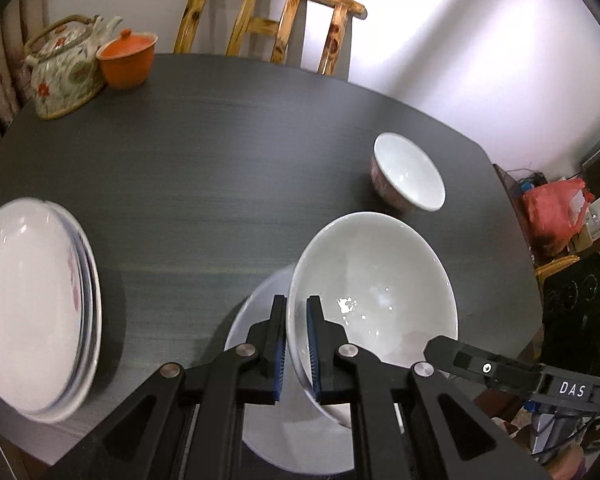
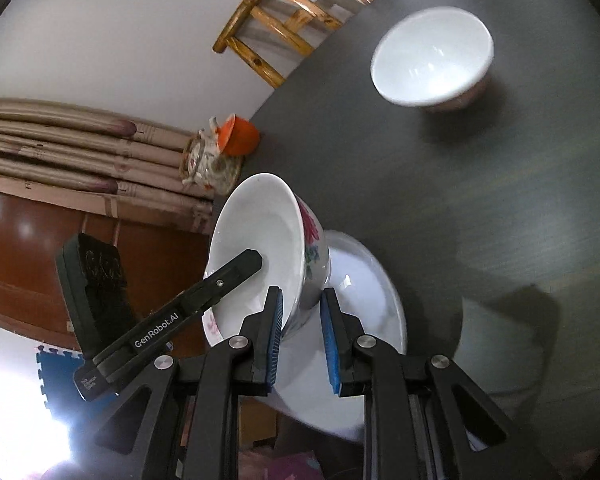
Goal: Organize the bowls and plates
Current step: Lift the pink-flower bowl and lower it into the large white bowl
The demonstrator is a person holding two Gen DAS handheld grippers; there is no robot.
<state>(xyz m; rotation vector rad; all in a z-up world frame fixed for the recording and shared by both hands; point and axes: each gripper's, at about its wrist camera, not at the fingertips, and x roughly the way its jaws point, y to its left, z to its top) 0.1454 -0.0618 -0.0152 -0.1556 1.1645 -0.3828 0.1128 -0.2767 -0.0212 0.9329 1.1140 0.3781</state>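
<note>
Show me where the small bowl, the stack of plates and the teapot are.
small bowl (image 1: 410,172): left wrist view, on its white inside.
stack of plates (image 1: 28,300): left wrist view, on the top plate's face.
teapot (image 1: 64,76): left wrist view, on its flowered belly.

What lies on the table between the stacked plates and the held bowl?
Nothing: in the left wrist view only bare dark tabletop separates the stacked white plates from the large white ceramic bowl.

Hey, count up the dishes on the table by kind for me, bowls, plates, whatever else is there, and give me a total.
Bowls: 2, the big bowl in the left tongs and the small bowl.
Plates: at least 3, the plate under the big bowl and a stack of at least two.
Teapot: 1.
Orange lidded cup: 1.
Total: at least 7.
</note>
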